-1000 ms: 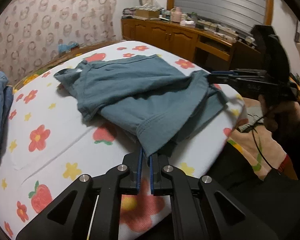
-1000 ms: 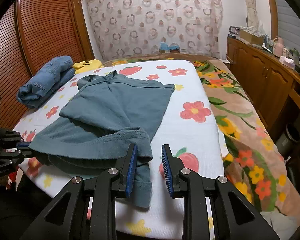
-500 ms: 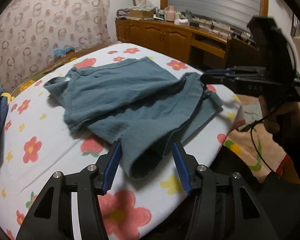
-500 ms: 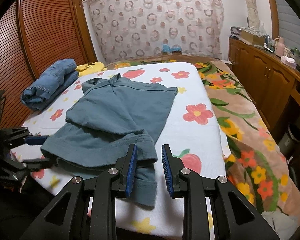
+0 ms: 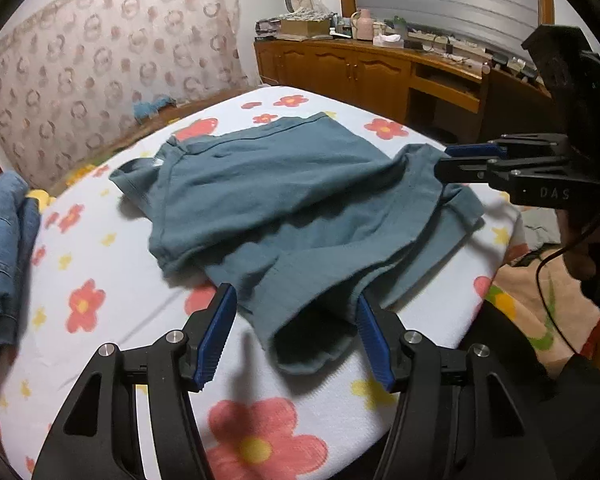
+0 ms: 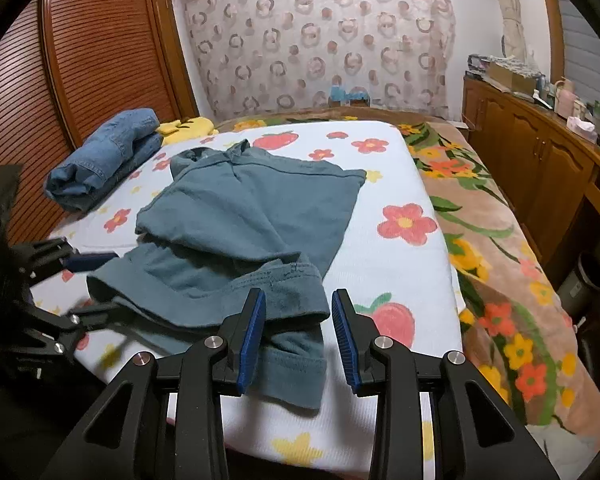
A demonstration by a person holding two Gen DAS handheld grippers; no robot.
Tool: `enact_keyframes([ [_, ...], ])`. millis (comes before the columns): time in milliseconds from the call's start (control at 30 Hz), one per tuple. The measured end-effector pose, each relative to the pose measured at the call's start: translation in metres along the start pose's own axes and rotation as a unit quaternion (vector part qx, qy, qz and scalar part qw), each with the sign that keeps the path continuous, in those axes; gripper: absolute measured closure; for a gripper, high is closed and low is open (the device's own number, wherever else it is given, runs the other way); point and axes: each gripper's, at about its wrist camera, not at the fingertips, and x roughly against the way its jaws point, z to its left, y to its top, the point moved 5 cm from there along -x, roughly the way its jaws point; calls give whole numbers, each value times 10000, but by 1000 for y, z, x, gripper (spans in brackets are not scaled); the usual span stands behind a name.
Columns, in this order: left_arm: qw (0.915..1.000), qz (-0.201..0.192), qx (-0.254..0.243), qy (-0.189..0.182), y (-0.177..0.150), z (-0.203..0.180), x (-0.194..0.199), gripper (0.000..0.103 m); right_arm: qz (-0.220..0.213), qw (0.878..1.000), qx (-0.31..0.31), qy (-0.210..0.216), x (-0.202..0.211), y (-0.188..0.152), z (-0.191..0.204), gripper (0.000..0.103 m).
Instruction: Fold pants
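The teal pants (image 6: 236, 236) lie on the flowered bed (image 6: 404, 272), doubled over roughly, hems bunched at the near edge; tidying and probably another fold remain. Both the left tool (image 5: 296, 340) and right tool (image 6: 298, 336) are opening, cloth loose between unpressing pads. No containers hold anything relevant.

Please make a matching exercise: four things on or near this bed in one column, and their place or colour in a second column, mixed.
1. grey-blue cotton pants
2. folded blue denim jeans
3. yellow plush item
4. brown wooden cabinet

a. beside the bed, cluttered top
b. spread mid-bed
c. next to the jeans
d. by the slatted wooden door

Pairs: 1-b, 2-d, 3-c, 4-a
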Motion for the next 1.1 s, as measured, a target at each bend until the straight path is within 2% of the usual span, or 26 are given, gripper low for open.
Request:
enact_keyframes([
  [267, 9995, 66, 39, 322, -7, 9, 1, 42, -113, 9998, -81, 155, 4, 3, -2, 67],
  [333, 9993, 77, 92, 351, -10, 13, 3, 42, -138, 9997, -50, 202, 4, 3, 0, 84],
  [433, 9992, 48, 168, 369, -13, 16, 7, 42, -163, 9993, -28, 324, 7, 3, 5, 95],
  [500, 9991, 34, 192, 381, -14, 18, 9, 42, -216, 9989, -23, 417, 12, 3, 8, 98],
  [633, 9989, -11, 274, 386, -16, 22, 14, 42, -247, 9989, 39, 394, 21, 0, 11, 99],
  [867, 9987, 1, 368, 348, -21, 27, 16, 42, -14, 9995, 101, 293, 33, -16, 12, 100],
  [1000, 9989, -74, 393, 254, -21, 27, 20, 42, 208, 9993, 111, 294, 27, -27, 15, 100],
  [1100, 9988, -203, 414, 177, -20, 27, 30, 42, 219, 9994, 44, 277, 24, -23, 12, 100],
])
